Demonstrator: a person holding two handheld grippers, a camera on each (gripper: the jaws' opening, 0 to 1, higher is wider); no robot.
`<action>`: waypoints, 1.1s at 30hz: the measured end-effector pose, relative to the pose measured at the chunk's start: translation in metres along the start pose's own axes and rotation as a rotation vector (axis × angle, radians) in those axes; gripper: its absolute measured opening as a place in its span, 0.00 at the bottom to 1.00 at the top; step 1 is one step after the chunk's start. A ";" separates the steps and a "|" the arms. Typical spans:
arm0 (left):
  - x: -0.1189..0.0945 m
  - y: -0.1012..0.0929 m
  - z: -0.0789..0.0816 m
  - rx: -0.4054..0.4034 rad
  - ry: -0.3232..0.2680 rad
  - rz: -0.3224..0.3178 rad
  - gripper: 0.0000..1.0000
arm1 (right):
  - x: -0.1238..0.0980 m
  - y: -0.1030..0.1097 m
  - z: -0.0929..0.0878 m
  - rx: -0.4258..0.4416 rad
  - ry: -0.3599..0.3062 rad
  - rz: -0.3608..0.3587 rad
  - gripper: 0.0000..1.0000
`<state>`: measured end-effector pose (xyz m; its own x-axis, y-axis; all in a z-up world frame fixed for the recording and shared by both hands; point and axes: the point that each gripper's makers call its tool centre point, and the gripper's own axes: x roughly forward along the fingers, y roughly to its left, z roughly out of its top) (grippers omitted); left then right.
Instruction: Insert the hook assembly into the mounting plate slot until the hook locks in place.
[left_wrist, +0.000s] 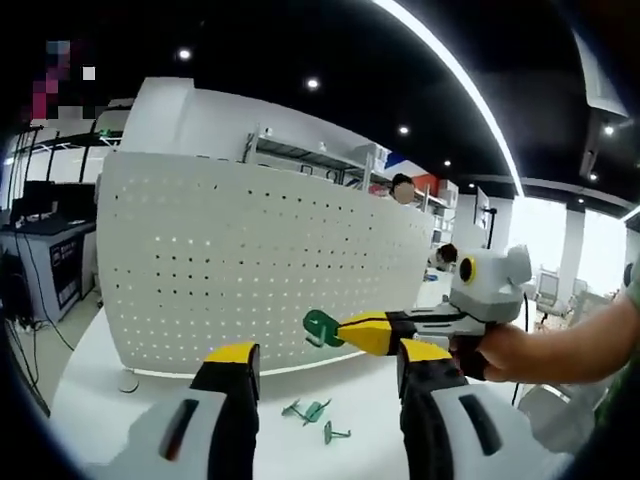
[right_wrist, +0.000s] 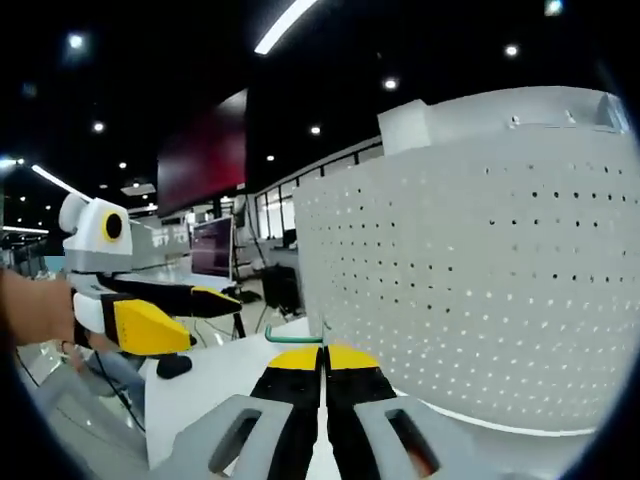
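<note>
Green hook (left_wrist: 322, 327) sits clamped in the right tool (left_wrist: 345, 330), near the pegboard (left_wrist: 260, 260) but not yet inserted; left tool (left_wrist: 325, 365) stands apart, spare hooks (left_wrist: 315, 415) on the table (left_wrist: 100, 380).

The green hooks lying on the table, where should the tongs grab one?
Probably by the straight shank. The spare green hooks lie flat on the white table before the pegboard, so come from above, jaws across the thin stem, leaving the curled end free. Your open left tongs are nearest.
</note>
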<state>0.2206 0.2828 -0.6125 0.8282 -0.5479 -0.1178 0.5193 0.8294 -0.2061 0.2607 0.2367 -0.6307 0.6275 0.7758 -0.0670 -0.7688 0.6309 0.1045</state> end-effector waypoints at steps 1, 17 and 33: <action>0.001 -0.001 0.001 -0.009 -0.004 -0.001 0.56 | 0.000 0.001 0.000 0.006 -0.005 0.001 0.00; 0.005 0.002 0.014 -0.172 -0.066 -0.010 0.45 | -0.004 0.018 0.015 0.083 -0.106 0.033 0.00; 0.010 0.000 0.019 -0.377 -0.109 -0.059 0.29 | -0.005 0.028 0.025 0.110 -0.163 0.068 0.00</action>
<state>0.2326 0.2792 -0.5955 0.8270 -0.5621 0.0045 0.4701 0.6872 -0.5539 0.2389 0.2498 -0.6024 0.5931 0.7984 0.1043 -0.7976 0.5648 0.2116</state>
